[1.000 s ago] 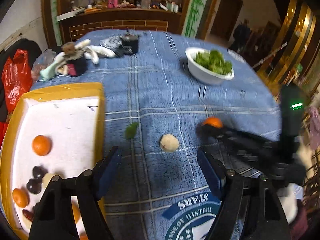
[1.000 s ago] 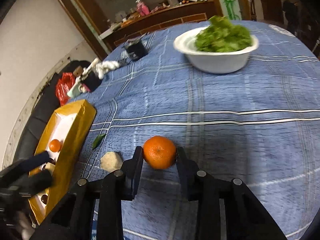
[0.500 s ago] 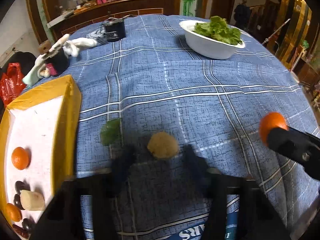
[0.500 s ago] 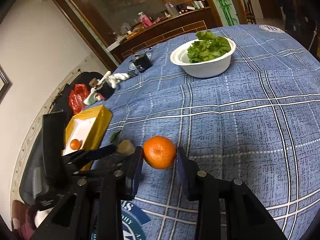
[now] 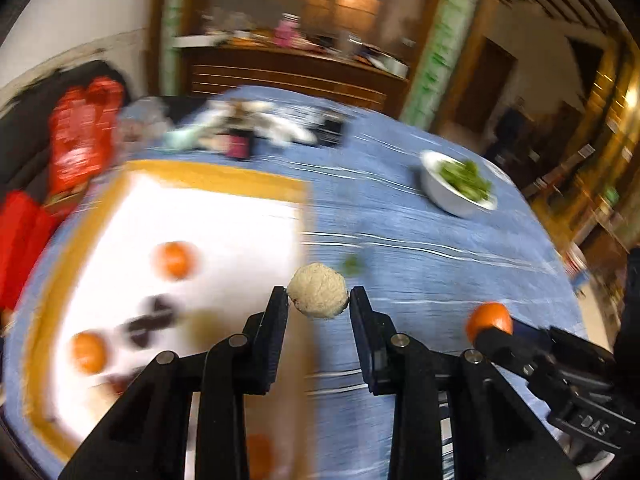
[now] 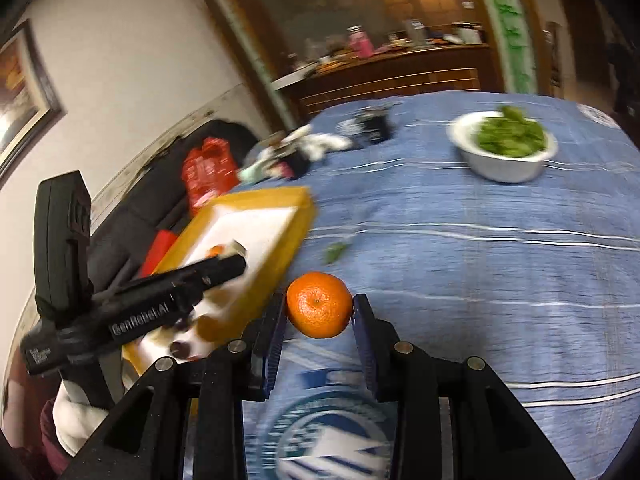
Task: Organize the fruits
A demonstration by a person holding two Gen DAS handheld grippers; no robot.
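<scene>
Left gripper clamps the pale fruit above the tray edge; right gripper clamps the mandarin over the tablecloth. Risk: fast travel could shake round fruit loose short of the tray.

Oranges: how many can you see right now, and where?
4, maybe more. Two oranges lie in the yellow tray: one mid-tray, one nearer. An orange blur shows behind the left gripper. The right gripper holds one.
</scene>
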